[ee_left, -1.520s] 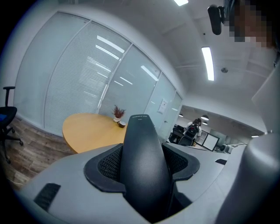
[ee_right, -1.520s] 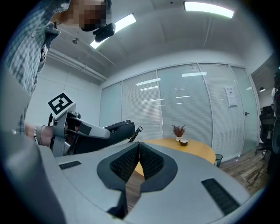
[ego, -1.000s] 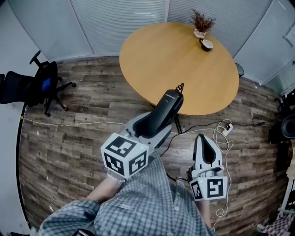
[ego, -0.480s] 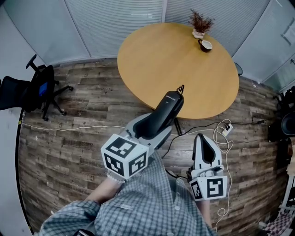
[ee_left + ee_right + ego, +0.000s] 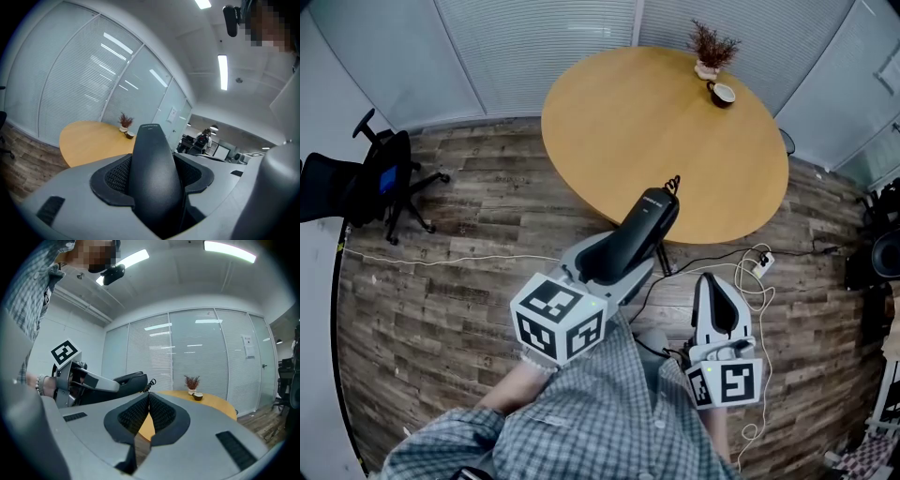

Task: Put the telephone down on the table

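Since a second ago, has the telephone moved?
Yes, slightly: the telephone has shifted a little right along the table's near edge.

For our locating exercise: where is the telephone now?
Head view, centre: the telephone sits clamped in the left gripper, its tip at the table's near edge.

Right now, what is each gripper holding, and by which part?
Left gripper: the telephone, fingers clamped on its near half, far end jutting out. Right gripper: nothing, shut.
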